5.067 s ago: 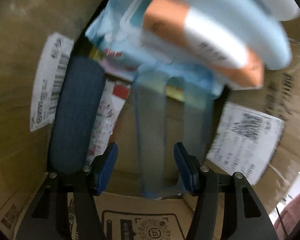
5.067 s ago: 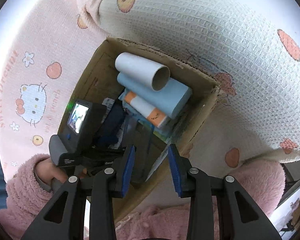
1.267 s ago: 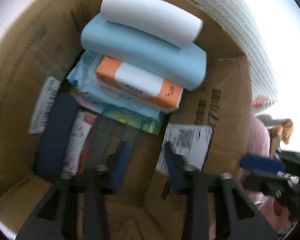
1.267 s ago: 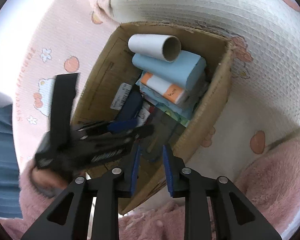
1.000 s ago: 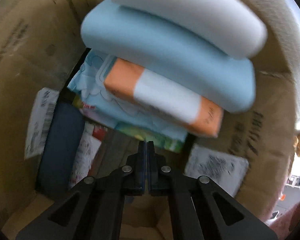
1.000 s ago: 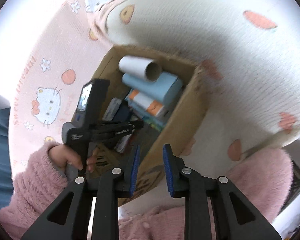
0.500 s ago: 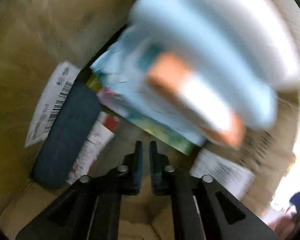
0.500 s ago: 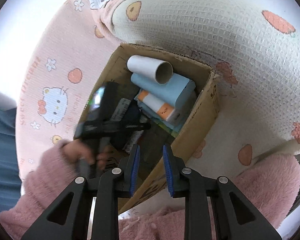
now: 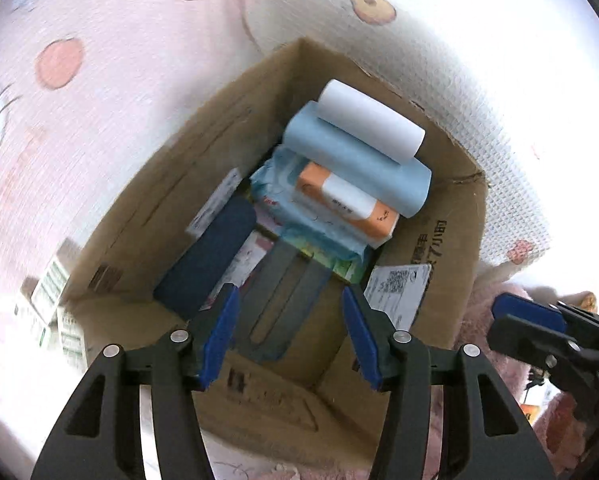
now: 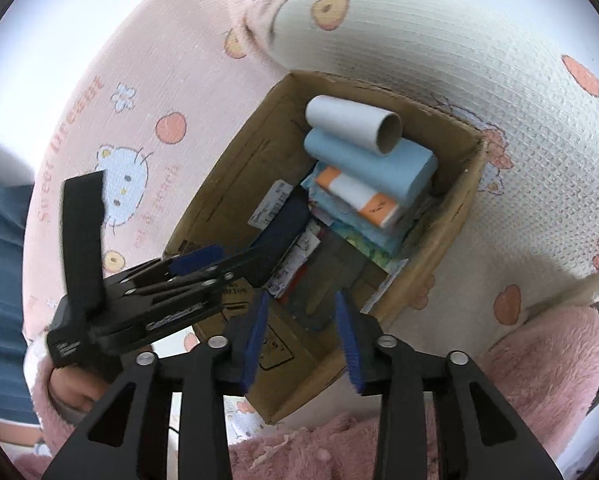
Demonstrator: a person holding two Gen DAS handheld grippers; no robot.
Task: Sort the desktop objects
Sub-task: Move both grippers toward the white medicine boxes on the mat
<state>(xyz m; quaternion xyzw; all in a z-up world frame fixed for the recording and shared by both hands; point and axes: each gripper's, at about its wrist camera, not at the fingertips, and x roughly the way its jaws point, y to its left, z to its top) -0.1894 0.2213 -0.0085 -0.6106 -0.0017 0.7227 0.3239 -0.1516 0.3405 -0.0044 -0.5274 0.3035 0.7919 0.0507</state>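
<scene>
Light: bright daylight, upper rim blown white | Shadow: cardboard box (image 9: 451, 236) interior dim | Blur: left edge smeared | Distortion: strong fisheye bend, dark corners.

A pink bedsheet (image 10: 171, 92) printed with cartoon cats, flowers and round orange fruits covers the surface on the left. Beside it lies a cream waffle-weave blanket (image 10: 479, 80) with the same fruit prints. Fluffy pink fabric (image 10: 539, 360) bunches at the lower right. Bright daylight washes out the edges of both views.
</scene>
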